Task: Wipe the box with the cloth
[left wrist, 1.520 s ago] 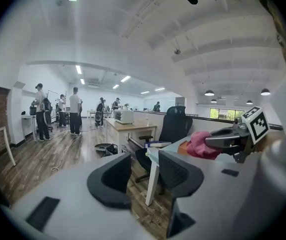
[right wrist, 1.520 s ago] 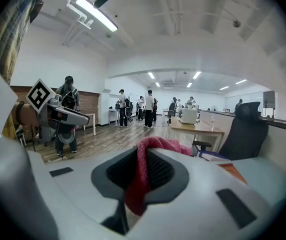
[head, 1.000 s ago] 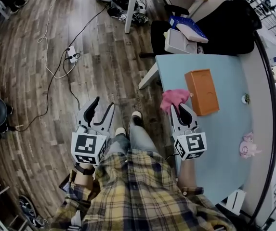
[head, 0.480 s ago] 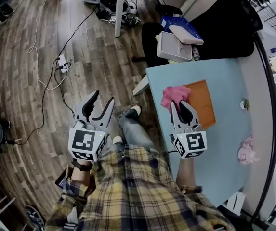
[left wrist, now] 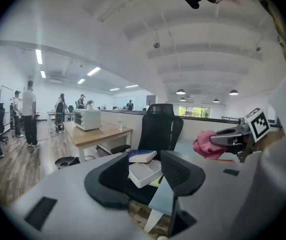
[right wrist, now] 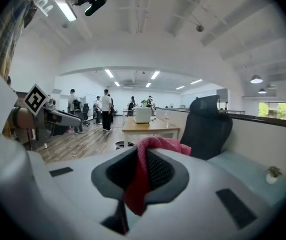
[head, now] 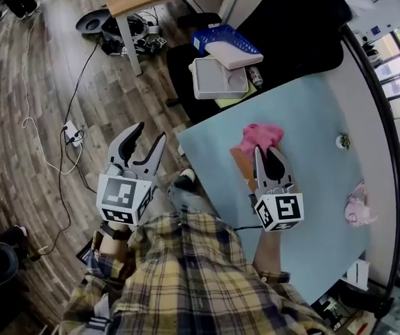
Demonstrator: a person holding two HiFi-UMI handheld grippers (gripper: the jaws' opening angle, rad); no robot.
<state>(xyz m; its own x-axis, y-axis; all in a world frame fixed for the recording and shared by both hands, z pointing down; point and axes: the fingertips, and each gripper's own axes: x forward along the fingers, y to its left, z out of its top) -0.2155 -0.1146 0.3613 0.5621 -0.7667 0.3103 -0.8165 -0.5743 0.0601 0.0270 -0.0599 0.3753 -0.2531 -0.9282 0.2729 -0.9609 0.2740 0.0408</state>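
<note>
My right gripper (head: 266, 151) is shut on a pink cloth (head: 259, 136), which hangs bunched out past its tips. It is held over the orange box (head: 239, 160) on the light blue table (head: 311, 117). Only a sliver of the box shows beside the jaws, and whether the cloth touches it is hidden. In the right gripper view the cloth (right wrist: 142, 176) is pinched between the two jaws. My left gripper (head: 149, 132) is open and holds nothing, off the table's left edge above the wooden floor. The left gripper view shows its jaws wide apart (left wrist: 145, 176), with the cloth (left wrist: 206, 145) to the right.
A black office chair (head: 304, 19) stands behind the table with a white container (head: 217, 79) and a blue basket (head: 222, 39) on it. A small plant (head: 343, 142) and a pink toy (head: 359, 208) sit at the table's right. Cables (head: 70, 128) lie on the floor.
My right gripper has carried the cloth from the box's near-left corner onto the box, which is now almost covered. The left gripper has stayed open beside the table.
</note>
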